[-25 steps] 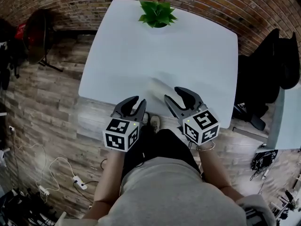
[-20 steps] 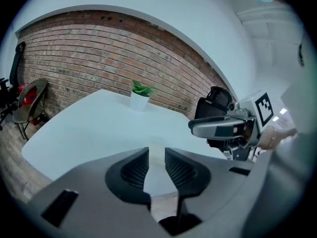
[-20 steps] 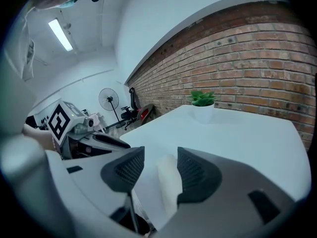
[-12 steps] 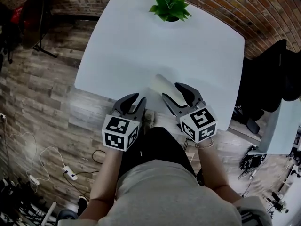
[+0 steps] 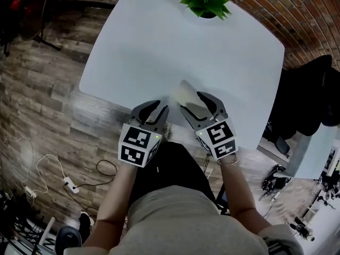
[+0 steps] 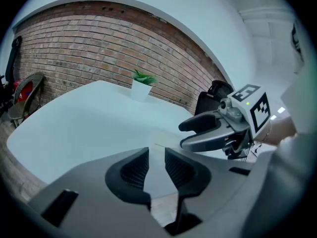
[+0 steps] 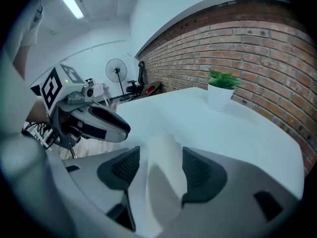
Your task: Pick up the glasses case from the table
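Markings: black-and-white square codes cover the marker cube of the left gripper (image 5: 158, 108) and that of the right gripper (image 5: 201, 106), and a small green light glows on each cube. No other print is legible.

Surroundings: white rounded-corner table (image 5: 154, 47) fills the upper centre of the head view. It stands on a grey-brown wood-plank floor (image 5: 42, 105). A red brick wall (image 7: 247, 43) runs behind the table. Green leafy plant in a white pot (image 5: 206, 0) sits at the far edge, top of the frame, well apart from both grippers. White power strip with its cable (image 5: 66, 183) lies on the floor at lower left. Dark bulky items (image 5: 308, 97) stand at the right edge, too dim to identify. A standing fan (image 7: 116, 69) shows left of centre in the right gripper view, and a ceiling strip light (image 7: 69, 1) at upper left.

Task thing: pale cream oblong glasses case (image 5: 185, 93) lies flat on the table near its front edge, lower centre of the head view. Nothing blocks it.

Right gripper: jaws spread wide, one on each side of the case (image 7: 163, 152). The case sits in the gap, and I cannot tell whether either pad touches it.

Left gripper (image 6: 156, 155): jaws only narrowly parted, holding nothing. Bare tabletop and its edge show through the slit. It hangs just left of the right gripper, at the table's front edge.
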Demonstrator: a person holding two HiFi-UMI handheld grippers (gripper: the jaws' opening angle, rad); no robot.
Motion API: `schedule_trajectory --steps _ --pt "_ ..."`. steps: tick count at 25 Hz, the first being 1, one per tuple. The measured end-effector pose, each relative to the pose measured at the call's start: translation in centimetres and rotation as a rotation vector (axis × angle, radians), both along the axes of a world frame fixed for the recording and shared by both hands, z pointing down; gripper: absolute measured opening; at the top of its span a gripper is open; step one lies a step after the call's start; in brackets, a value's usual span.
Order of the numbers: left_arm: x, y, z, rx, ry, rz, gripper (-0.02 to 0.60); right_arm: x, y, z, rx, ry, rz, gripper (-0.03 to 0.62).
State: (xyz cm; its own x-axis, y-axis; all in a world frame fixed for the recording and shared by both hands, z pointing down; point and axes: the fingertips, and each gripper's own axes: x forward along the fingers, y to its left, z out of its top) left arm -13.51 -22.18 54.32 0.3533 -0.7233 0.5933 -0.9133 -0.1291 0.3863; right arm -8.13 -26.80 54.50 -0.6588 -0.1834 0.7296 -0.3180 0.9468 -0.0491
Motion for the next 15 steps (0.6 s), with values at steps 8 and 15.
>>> schedule_trajectory --steps 8,15 --pt "-0.1 -1.4 0.8 0.008 0.055 -0.028 0.08 -0.5 -0.2 2.0 -0.021 0.041 -0.075 0.308" --pt "0.2 -1.3 1.5 0.0 0.069 -0.007 0.08 -0.6 0.3 3.9 -0.029 0.091 -0.136 0.322"
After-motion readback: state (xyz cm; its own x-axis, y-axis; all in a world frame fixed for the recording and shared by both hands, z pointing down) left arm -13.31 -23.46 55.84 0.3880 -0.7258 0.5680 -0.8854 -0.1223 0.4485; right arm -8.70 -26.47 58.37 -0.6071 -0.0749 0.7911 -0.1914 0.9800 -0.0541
